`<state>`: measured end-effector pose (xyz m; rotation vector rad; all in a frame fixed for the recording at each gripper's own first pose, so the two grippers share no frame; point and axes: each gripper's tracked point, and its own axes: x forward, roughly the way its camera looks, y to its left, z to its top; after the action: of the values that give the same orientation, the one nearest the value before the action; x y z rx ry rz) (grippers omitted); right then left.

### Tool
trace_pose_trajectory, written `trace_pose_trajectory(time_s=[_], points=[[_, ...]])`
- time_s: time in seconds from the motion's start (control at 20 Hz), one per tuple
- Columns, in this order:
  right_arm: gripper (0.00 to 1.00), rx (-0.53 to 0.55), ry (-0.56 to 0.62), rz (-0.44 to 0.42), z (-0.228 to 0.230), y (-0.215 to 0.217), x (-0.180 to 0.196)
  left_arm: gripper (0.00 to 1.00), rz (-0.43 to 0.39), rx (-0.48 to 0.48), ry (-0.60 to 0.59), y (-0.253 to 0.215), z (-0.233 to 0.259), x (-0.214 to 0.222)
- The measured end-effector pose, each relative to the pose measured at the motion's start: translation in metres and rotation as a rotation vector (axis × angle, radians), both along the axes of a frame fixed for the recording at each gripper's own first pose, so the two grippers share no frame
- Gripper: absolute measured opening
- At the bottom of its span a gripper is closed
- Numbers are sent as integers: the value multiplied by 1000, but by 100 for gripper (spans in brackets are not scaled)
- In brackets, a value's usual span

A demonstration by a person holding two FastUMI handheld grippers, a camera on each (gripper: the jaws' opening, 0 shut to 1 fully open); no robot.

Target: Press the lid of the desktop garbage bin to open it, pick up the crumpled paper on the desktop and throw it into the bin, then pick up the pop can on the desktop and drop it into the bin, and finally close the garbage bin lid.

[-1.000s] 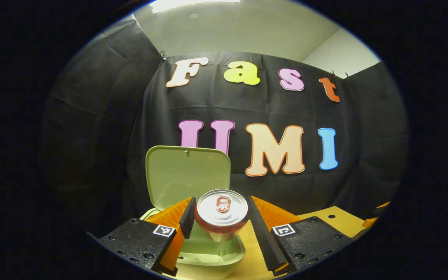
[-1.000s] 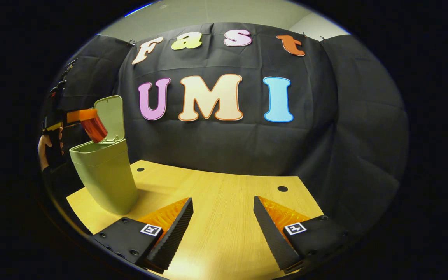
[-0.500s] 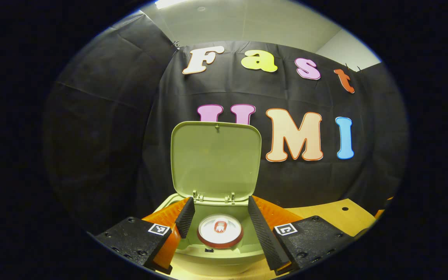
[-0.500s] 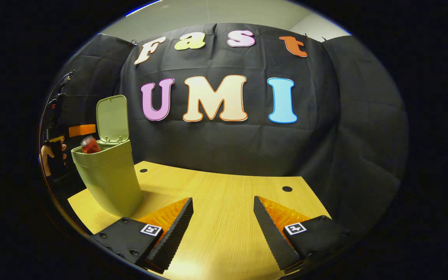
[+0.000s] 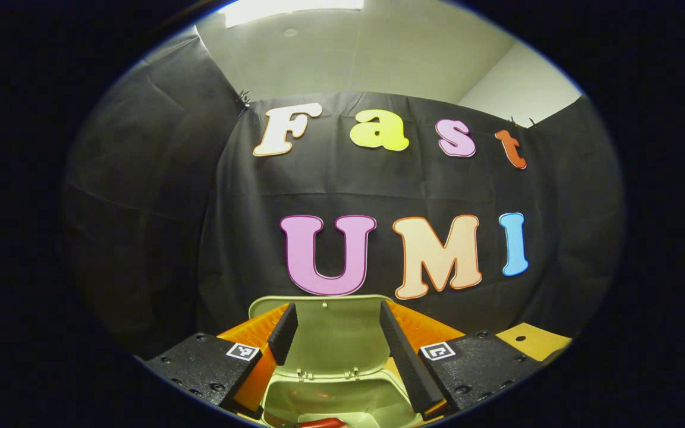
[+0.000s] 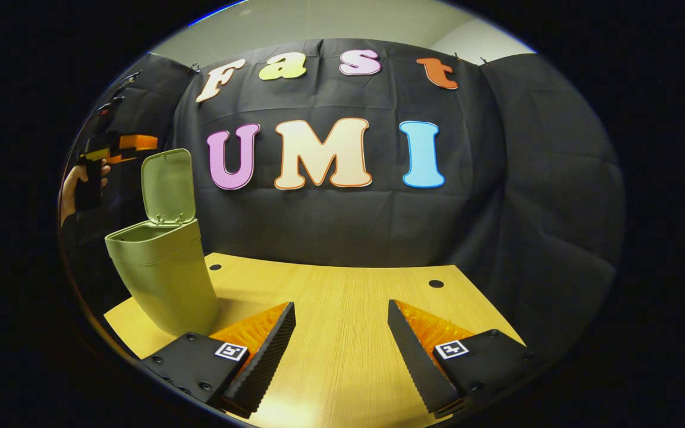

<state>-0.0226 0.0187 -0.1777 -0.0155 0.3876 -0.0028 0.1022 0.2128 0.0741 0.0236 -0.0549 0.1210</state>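
1. Left gripper view: my left gripper (image 5: 333,339) hangs spread wide and empty above the bin (image 5: 330,404), whose lid (image 5: 333,333) stands upright between my fingers.
2. A red sliver of the pop can (image 5: 319,422) lies inside the bin.
3. Right gripper view: my right gripper (image 6: 341,351) is wide, holding nothing, over the table (image 6: 342,297), with the bin at its left end.

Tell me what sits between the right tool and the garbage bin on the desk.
Nothing: in the right gripper view, only bare wooden desk lies between the open right tool and the garbage bin, whose lid stands raised.
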Motion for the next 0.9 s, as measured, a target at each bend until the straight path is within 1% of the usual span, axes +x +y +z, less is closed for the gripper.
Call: trace_pose_trajectory(time_s=[0.15,0.2,0.25,0.3,0.35,0.4,0.45,0.5,0.55,0.7,0.75,0.8,0.85,0.9], points=[[98,0,1,-43,-2,-3,-9,80,-13,14,11,5,5,25],[98,1,4,-55,-4,-5,-12,82,-13,15,14,7,4,32],[98,0,7,-66,-5,-6,-14,80,-17,13,12,7,4,38],[98,-2,10,-74,-7,-7,-17,82,-23,6,10,7,5,44],[98,-6,14,-80,-7,-8,-19,80,-26,-4,12,8,4,51],[98,-11,16,-85,-8,-10,-21,80,-27,-10,19,9,2,59],[98,-20,18,-92,-8,-13,-21,82,-26,-27,36,14,-2,72],[98,-23,21,-95,-8,-16,-22,82,-29,-38,56,13,-8,77],[98,-25,23,-96,-8,-19,-21,80,-25,-45,80,14,-14,81],[98,-33,27,-84,-7,-24,-18,80,-13,-28,94,13,-13,77],[98,-33,29,-73,-7,-26,-16,84,-10,-27,95,11,-16,69],[98,-28,29,-55,-6,-27,-11,83,-7,-30,95,6,-17,54],[98,-24,30,-39,-7,-26,-6,80,-6,-31,98,4,-18,46],[98,-21,31,-24,-7,-24,-2,80,-5,-30,104,1,-21,36]])
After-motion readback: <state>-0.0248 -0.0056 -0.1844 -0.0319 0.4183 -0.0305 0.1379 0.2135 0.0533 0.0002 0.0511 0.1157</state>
